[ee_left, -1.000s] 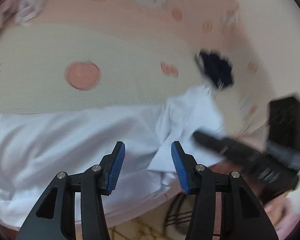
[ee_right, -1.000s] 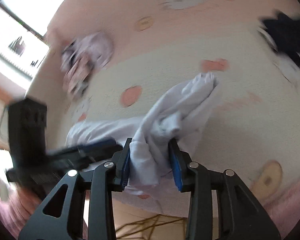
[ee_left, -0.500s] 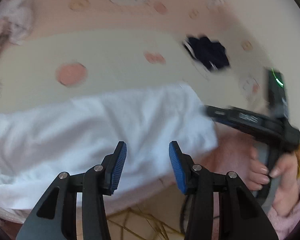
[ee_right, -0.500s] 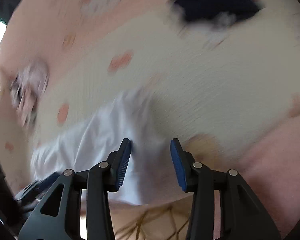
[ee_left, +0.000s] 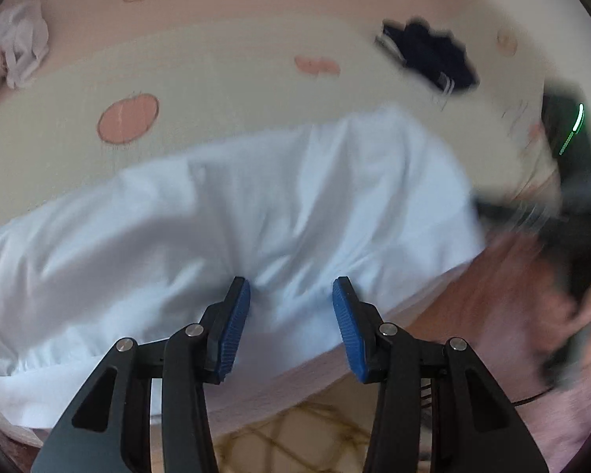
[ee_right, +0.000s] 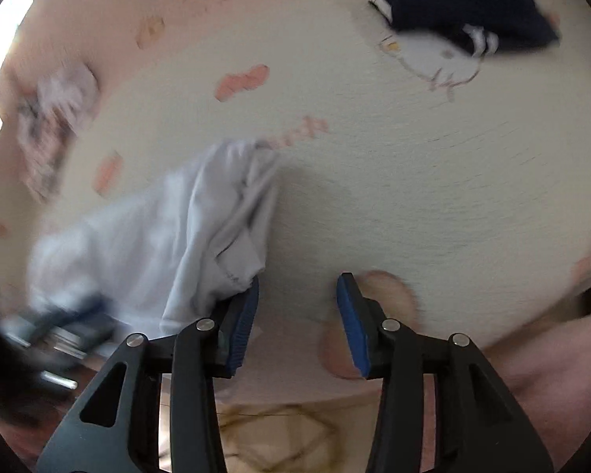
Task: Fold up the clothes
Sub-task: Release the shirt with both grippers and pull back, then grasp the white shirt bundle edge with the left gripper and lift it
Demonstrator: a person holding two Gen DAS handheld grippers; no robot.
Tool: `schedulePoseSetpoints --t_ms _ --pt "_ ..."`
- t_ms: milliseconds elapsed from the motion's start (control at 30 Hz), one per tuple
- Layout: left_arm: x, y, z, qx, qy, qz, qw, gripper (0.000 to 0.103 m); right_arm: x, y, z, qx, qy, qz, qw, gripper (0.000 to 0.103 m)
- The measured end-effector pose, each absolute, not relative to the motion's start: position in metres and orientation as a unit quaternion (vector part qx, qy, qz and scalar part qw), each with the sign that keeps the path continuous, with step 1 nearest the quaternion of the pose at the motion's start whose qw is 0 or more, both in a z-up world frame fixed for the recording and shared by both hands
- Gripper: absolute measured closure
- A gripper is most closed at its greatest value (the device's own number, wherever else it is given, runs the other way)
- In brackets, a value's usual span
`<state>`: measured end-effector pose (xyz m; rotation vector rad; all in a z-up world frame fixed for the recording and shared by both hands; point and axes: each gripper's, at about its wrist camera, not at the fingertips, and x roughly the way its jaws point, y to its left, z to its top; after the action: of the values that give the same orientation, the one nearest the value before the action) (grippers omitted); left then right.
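Observation:
A white garment (ee_left: 256, 213) lies spread across the cream and pink bed sheet (ee_left: 216, 79), near the bed's front edge. My left gripper (ee_left: 291, 295) hovers open just over its near part, with creased cloth showing in the gap between the blue pads. In the right wrist view the garment's folded end (ee_right: 216, 216) lies left of my right gripper (ee_right: 297, 299). That gripper is open, with only bare sheet between its pads; the cloth's hem brushes the outside of its left finger (ee_right: 248, 307). The right gripper (ee_left: 532, 213) appears blurred at the garment's right end in the left wrist view.
A dark navy garment (ee_left: 429, 59) (ee_right: 461, 4) lies farther back on the bed. At the back left sits a crumpled pale patterned garment (ee_left: 15, 47) (ee_right: 55, 118). The bed's edge drops to a patterned floor (ee_left: 295, 433). A hand (ee_left: 587, 335) holds the right gripper.
The right gripper has let go of the bunched white cloth it held and now stands beside it. The garment went from bunched to spread flat. My left gripper has moved over it.

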<state>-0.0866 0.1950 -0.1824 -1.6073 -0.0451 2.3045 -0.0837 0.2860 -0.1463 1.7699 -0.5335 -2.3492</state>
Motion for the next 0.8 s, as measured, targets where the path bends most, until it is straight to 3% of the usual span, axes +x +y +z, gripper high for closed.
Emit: schedulePoseSetpoints --t_ms 100,267,367,433,800 --pt "-0.086 0.184 -0.177 -0.563 -0.047 0.808 0.170 0.057 -0.091 0.277 -0.150 0.584 -0.237 -0.765 0.133 0.064" --pt "-0.087 0.122 -0.173 -0.541 -0.231 0.785 0.194 0.057 -0.098 0.250 -0.142 0.549 -0.284 -0.757 0.212 0.064" --pt "-0.083 0.086 -0.169 -0.510 -0.318 0.775 0.195 0.055 -0.102 0.227 -0.140 0.553 -0.265 -0.758 0.222 0.064" --pt "-0.082 0.067 -0.169 -0.493 -0.359 0.768 0.196 0.048 -0.107 0.212 -0.148 0.568 -0.251 -0.752 0.220 0.064" --pt "-0.124 0.128 -0.201 -0.543 -0.346 0.731 0.226 0.044 -0.096 0.211 -0.142 0.567 -0.245 -0.748 0.242 0.063"
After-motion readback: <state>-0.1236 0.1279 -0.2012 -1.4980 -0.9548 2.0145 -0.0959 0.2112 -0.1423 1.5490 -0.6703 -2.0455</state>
